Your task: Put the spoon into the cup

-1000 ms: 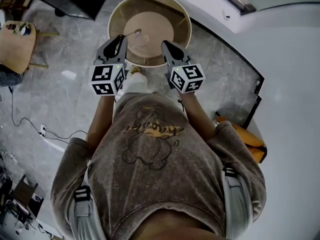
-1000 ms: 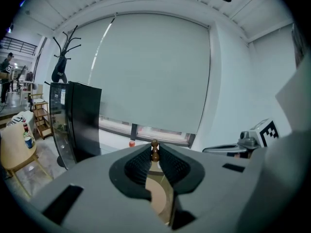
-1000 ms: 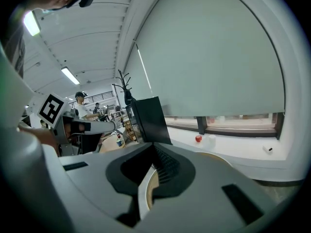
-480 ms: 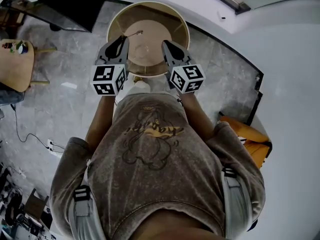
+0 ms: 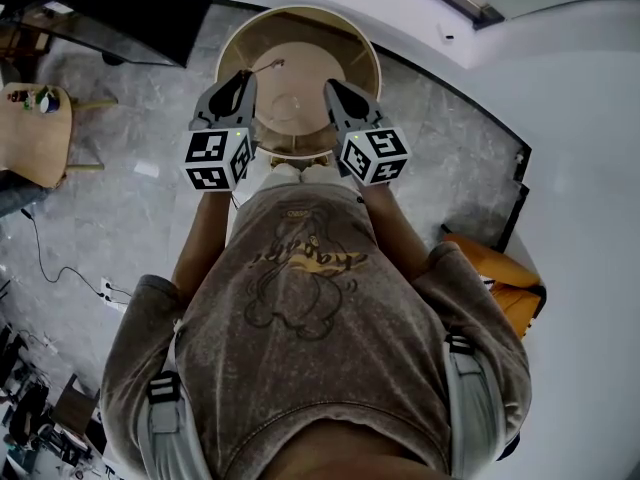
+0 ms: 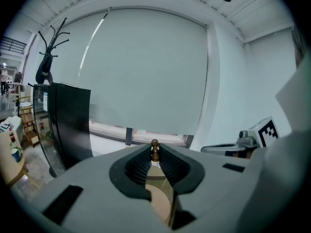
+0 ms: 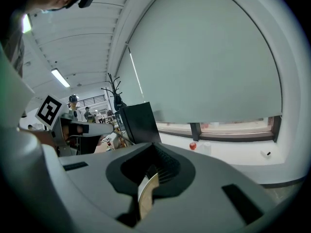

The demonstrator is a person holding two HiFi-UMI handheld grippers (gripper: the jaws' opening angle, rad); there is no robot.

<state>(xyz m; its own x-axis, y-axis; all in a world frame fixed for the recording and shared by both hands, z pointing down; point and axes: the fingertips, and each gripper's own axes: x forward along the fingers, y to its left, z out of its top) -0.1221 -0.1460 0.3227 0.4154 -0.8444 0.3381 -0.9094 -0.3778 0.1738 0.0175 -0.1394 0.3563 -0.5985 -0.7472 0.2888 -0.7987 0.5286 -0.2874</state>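
Note:
A round tan table [image 5: 365,53] with a raised rim stands in front of me. A clear glass cup [image 5: 287,104] sits on it, between my two grippers. My left gripper [image 5: 243,75] is shut on the thin spoon [image 5: 268,67], whose bowl sticks out up and to the right, just left of the cup. In the left gripper view a small brown knob of the spoon [image 6: 155,149] shows pinched at the left gripper's [image 6: 154,152] jaw tips. My right gripper [image 5: 330,86] hangs over the table's near right side, shut and holding nothing; in the right gripper view the right gripper's [image 7: 154,146] tips meet.
A small wooden side table [image 5: 35,138] with small things on it stands at the left, a black cabinet [image 5: 110,8] at the far left. A cable [image 5: 60,268] lies on the floor. An orange object [image 5: 495,268] sits at the right by the white wall.
Both grippers have moved a little forward over the table's near rim, and the table sits lower in the head view. The spoon stays in the left gripper.

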